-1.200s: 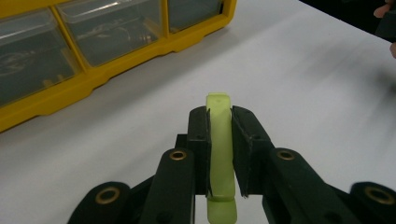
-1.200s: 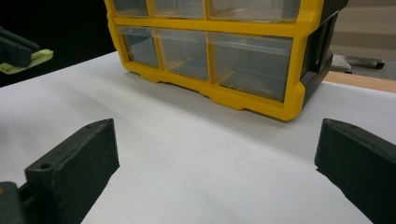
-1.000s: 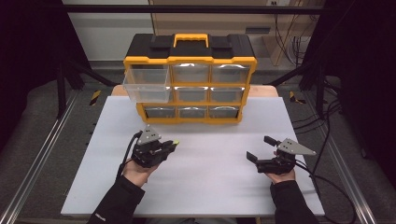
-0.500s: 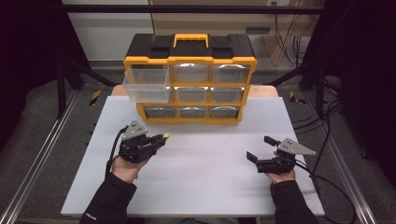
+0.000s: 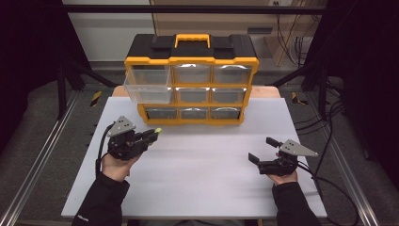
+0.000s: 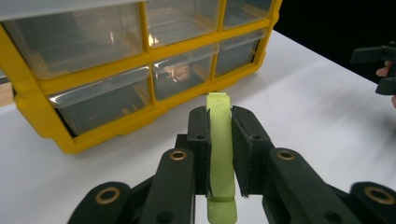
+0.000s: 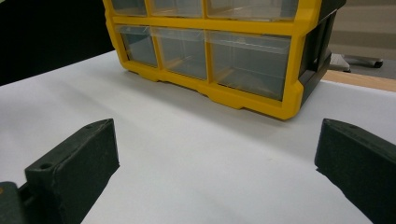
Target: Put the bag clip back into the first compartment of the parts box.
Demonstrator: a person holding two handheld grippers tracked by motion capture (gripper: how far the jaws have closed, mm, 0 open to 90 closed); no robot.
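1. a yellow drawer cabinet (image 5: 192, 80) with a black top stands at the far side of the white desk (image 5: 202, 169); its upper-left drawer (image 5: 148, 84) is pulled out.
2. in front of the cabinet's lower-left corner, the left gripper (image 5: 151, 134) has its jaws closed on a pale green strip (image 6: 220, 140), whose tip points at the cabinet.
3. well apart from the cabinet, off its right front, the right gripper (image 5: 263, 149) rests with jaws spread wide and empty.
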